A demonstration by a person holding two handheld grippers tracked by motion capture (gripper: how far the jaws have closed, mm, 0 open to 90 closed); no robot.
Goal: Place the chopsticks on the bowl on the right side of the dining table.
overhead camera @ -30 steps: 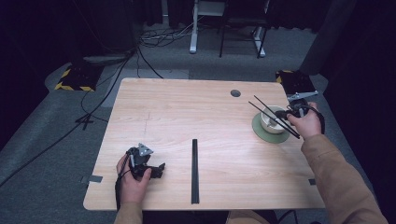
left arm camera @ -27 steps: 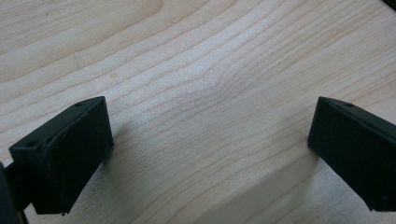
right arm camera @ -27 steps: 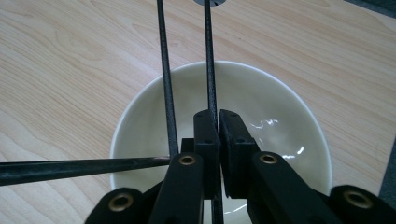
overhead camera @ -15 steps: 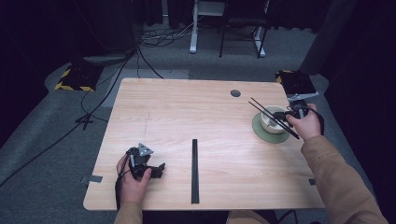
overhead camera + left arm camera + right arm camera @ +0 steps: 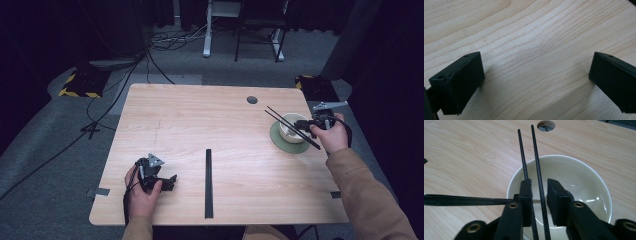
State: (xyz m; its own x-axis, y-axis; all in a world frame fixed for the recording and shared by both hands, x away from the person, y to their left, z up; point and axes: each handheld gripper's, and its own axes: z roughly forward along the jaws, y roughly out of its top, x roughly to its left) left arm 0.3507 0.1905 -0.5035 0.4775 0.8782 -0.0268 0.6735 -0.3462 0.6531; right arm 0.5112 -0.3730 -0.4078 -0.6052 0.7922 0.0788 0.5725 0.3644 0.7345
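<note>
A white bowl [image 5: 286, 134] stands on a green saucer [image 5: 280, 143] near the table's right edge. Two black chopsticks [image 5: 276, 117] lie side by side across the bowl, pointing to the far left. My right gripper [image 5: 305, 125] hovers over them, narrowly open. In the right gripper view the bowl [image 5: 584, 177] is empty; one of the chopsticks [image 5: 534, 142] runs through the gap of the gripper [image 5: 539, 182] with space on both sides, and the other passes under the left jaw. My left gripper [image 5: 169, 181] rests open on the wood at the front left, and nothing lies within its wide gap [image 5: 536, 75].
A long black strip [image 5: 208, 184] lies front-center, pointing away from me. A round cable hole [image 5: 252, 100] sits at the back right of the wooden table [image 5: 200, 125]. In the right gripper view a dark flat bar [image 5: 461, 200] juts left from the jaws; what it is I cannot tell.
</note>
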